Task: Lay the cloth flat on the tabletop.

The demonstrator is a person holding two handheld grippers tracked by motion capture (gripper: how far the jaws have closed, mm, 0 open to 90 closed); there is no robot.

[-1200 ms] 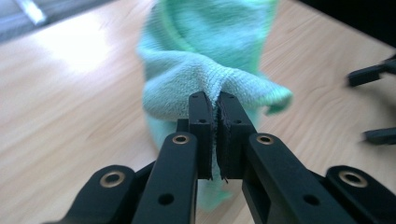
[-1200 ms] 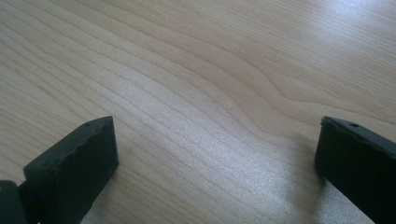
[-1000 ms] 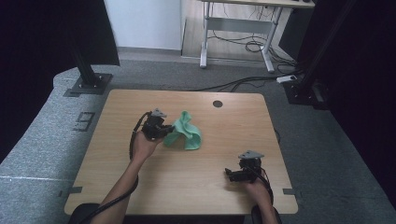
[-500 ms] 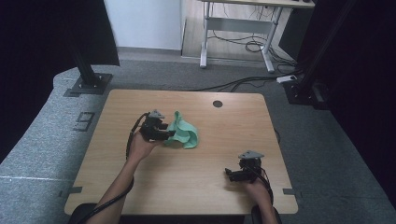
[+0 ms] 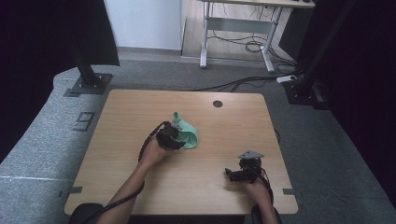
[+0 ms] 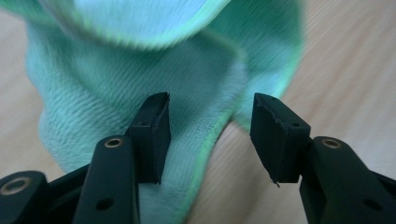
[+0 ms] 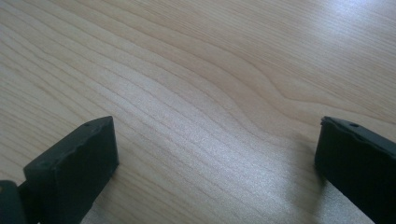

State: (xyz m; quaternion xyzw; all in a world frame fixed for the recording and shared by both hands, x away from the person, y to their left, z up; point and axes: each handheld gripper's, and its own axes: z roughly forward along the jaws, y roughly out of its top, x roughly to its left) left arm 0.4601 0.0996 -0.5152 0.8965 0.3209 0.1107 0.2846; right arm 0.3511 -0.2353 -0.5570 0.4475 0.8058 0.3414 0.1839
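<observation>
A mint-green cloth (image 5: 188, 134) lies crumpled on the wooden table (image 5: 140, 107), left of centre. My left gripper (image 5: 174, 140) sits at the cloth's near-left side. In the left gripper view its jaws (image 6: 210, 135) have just been opening and stand apart. A hemmed fold of the cloth (image 6: 187, 79) runs between them, and neither pad presses on it. My right gripper (image 5: 232, 173) rests near the front right of the table, open wide over bare wood (image 7: 215, 154).
A round cable hole (image 5: 217, 103) is in the table's far edge. Grey carpet surrounds the table, with black stand bases (image 5: 88, 84) at the far left and far right. Another desk's legs and cables (image 5: 243, 42) are behind.
The left gripper has let go of the cloth and its jaws have parted. The left hand came down and toward the near edge; the cloth settled into a lower heap. The right hand stayed put.
</observation>
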